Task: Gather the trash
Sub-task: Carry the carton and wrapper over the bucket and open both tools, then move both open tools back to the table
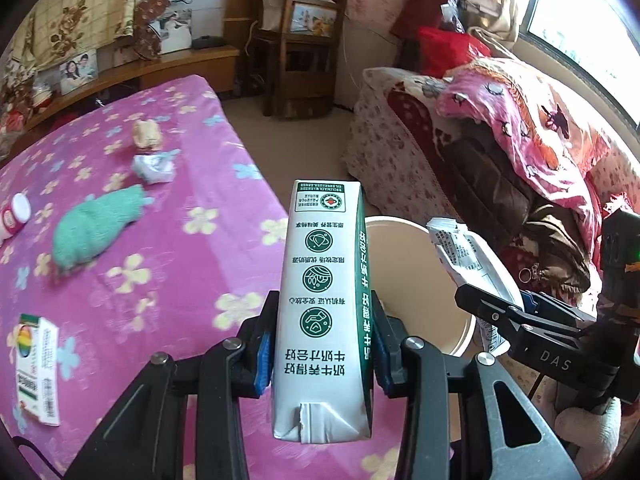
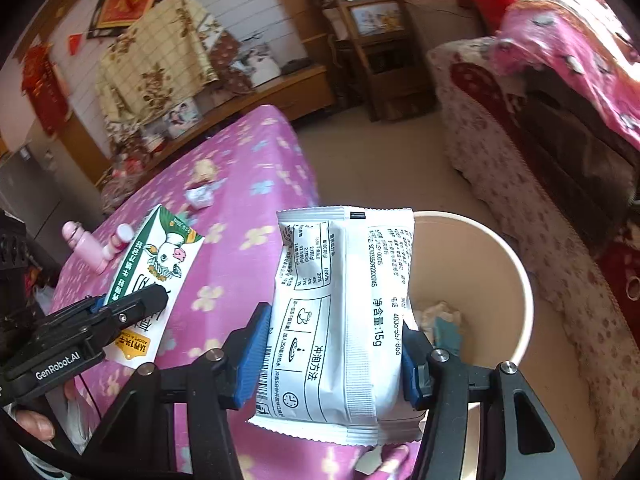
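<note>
Around: teal sock [image 1: 94, 229], crumpled paper [image 1: 154, 167], small box [image 1: 36, 368] on flowered pink bed [image 1: 180, 264] | Bucket [image 2: 516, 276]: smooth, round, tan, beside bed | Left tool [image 1: 322, 354] clamps milk carton [image 1: 324, 304], long axis pointing away | Right tool [image 2: 332, 354] clamps crinkly white sachet [image 2: 344, 312] at bucket's rim

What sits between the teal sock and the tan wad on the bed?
A crumpled white wrapper lies on the purple bedspread between the teal sock and the tan wad, clearest in the left wrist view.
</note>
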Motion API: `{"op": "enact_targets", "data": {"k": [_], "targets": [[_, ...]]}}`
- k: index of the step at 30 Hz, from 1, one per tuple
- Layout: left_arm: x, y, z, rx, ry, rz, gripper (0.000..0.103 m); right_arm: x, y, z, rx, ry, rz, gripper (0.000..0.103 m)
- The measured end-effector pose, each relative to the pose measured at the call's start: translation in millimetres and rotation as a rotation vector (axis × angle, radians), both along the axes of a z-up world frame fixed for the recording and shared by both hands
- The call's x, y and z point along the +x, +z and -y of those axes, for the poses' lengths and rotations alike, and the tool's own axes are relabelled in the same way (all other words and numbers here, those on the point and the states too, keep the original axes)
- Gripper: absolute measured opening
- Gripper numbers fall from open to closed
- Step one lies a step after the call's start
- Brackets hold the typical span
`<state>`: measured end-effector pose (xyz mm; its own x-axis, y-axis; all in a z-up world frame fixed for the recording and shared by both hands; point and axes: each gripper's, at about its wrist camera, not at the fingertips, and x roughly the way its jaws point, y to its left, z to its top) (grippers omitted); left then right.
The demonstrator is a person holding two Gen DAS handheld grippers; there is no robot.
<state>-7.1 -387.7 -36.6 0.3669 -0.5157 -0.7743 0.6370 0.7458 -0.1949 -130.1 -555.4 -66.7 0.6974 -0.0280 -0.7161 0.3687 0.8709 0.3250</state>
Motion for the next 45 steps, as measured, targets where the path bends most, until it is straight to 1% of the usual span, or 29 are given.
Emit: {"op": "enact_targets", "data": {"k": [2, 7, 15, 18, 19, 20, 21, 22, 23, 25, 29, 32, 39, 42, 45], "targets": [[1.6, -4.3, 9.2, 0.003, -0.007, -0.008, 0.042, -2.1, -4.8, 10.1, -0.015, -0.034, -0.013, 0.059], [4.8, -13.5, 30.1, -0.001, -0.027, -0.036, 0.042, -0.2, -19.1, 31.5, 0.002, -0.085, -0.037, 0.059], [9.0, -24.8, 59.0, -0.038, -0.064, -0.077, 0.042, -4.5, -38.6, 52.4, -0.022, -0.170, -0.058, 0.060], [9.0, -27.5, 66.9, -0.043, -0.074, -0.082, 0.043, -4.6, -44.7, 60.9, 0.012, -0.189, -0.054, 0.061], [9.6, -28.9, 68.7, -0.044, -0.079, -0.091, 0.045, -4.8, -45.5, 64.3, 0.032, -0.196, -0.042, 0.065], [10.2, -30.1, 70.1, -0.043, -0.077, -0.096, 0.048, -4.7, -45.4, 66.0, 0.037, -0.201, -0.032, 0.075], [10.7, -30.5, 70.8, -0.044, -0.074, -0.096, 0.059, -5.6, -44.9, 66.7, 0.032, -0.207, -0.024, 0.080], [10.8, -31.1, 70.2, -0.051, -0.074, -0.097, 0.068, -6.5, -43.3, 66.2, 0.022, -0.213, -0.013, 0.084], [11.2, -31.5, 69.4, -0.057, -0.073, -0.100, 0.069, -7.1, -42.2, 66.2, 0.022, -0.214, -0.006, 0.084], [11.8, -32.8, 67.4, -0.051, -0.066, -0.104, 0.069, -7.0, -41.4, 65.8, 0.028, -0.213, 0.001, 0.084], [12.6, -32.6, 61.7, -0.038, -0.052, -0.093, 0.069, -3.1, -44.2, 61.9, 0.033, -0.198, -0.016, 0.084], [13.9, -30.5, 56.5, -0.033, -0.037, -0.084, 0.069, -1.9, -43.5, 59.4, 0.020, -0.194, -0.021, 0.084], [13.0, -19.9, 32.5, -0.005, -0.002, -0.026, 0.069, 1.7, -42.6, 54.2, 0.010, -0.179, -0.033, 0.084], [13.8, -16.4, 17.5, 0.007, 0.020, -0.010, 0.069, 4.9, -38.6, 45.3, -0.017, -0.162, -0.031, 0.084], [13.5, -13.7, -0.7, 0.018, 0.045, 0.011, 0.069, 8.1, -29.6, 30.9, -0.077, -0.139, -0.020, 0.084]]}}
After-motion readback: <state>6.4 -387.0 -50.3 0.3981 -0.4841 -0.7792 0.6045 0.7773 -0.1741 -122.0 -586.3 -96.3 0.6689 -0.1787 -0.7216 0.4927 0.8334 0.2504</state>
